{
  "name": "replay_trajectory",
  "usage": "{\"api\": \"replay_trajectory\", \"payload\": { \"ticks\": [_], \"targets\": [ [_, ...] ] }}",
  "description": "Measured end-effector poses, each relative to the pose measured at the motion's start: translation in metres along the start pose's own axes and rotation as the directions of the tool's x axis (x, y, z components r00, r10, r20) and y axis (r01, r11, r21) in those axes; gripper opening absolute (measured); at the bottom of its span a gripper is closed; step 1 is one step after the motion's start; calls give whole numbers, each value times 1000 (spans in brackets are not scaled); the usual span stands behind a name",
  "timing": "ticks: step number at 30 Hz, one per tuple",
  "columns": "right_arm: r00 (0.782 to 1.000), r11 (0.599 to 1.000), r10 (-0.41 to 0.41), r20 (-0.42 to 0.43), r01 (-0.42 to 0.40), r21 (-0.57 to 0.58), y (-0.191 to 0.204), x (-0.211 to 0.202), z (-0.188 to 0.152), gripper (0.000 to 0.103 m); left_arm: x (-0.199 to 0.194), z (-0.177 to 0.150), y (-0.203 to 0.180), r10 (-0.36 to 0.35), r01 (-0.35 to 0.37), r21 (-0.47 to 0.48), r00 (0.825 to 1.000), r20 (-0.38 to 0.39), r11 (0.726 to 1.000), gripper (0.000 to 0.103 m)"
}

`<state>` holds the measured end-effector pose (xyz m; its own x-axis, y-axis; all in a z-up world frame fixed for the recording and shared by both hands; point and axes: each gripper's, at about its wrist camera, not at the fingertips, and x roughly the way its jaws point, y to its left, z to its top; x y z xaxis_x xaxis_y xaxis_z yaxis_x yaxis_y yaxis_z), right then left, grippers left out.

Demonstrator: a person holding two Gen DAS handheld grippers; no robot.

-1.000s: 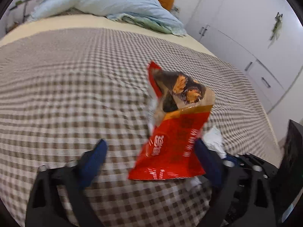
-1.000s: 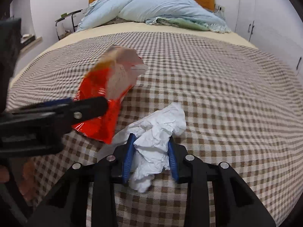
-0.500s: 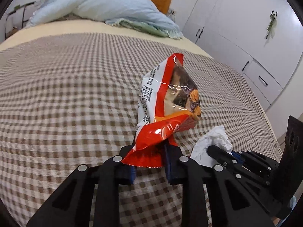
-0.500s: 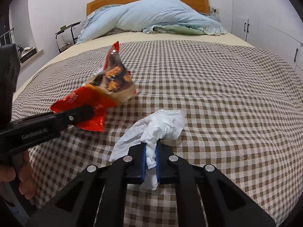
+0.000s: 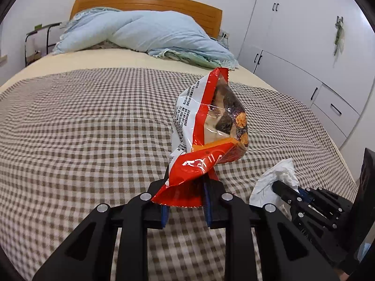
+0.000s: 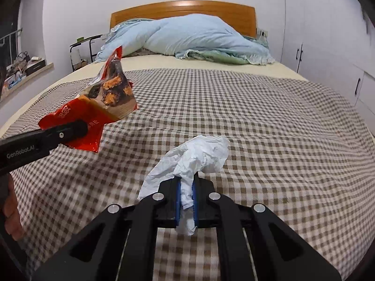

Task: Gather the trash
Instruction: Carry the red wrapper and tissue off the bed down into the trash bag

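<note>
Left claw [image 5: 185,201]: closed on the bottom seam of the red snack bag [image 5: 206,131]; pads pressed on the crumpled foil.
Right claw [image 6: 186,201]: closed on the white crumpled tissue [image 6: 194,157]; paper was pinched between the blue pads, with a tail hanging below them.
Position of trash: both pieces were held clear above the checked bedspread [image 6: 269,128]; neither appeared to touch it.
Bag axis: long axis ran forward and upward from the left claw, open torn end farthest from the pads, towards the blue duvet [image 5: 145,32].
Tissue axis: bulk stood just ahead of the right claw tips, spreading left and right.
Relation between claws: bag lay to the left of the tissue, apart and not touching; each item was with its own hand.
Bin: none visible in either view; its direction could not be told.
Judgement: pickup looked complete; the next move likely a carry away from the bed, and the bag's upward-pointing mouth should keep any crumbs in.
</note>
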<state>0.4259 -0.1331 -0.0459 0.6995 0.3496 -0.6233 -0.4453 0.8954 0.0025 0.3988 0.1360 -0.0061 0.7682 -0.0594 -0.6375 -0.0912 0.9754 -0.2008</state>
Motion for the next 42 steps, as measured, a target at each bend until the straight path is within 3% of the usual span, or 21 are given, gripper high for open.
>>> {"api": "replay_trajectory", "payload": {
  "ticks": [28,42],
  "targets": [
    [994,999,-33,100,33,-3,7,-139,-39,8,-143,-54,-47,1,-3,79,1000,24,997,20],
    [992,999,-34,121,31,25,11,-207,-77,8,-211,-105,-72,-12,11,117,1000,5,993,20]
  ]
}}
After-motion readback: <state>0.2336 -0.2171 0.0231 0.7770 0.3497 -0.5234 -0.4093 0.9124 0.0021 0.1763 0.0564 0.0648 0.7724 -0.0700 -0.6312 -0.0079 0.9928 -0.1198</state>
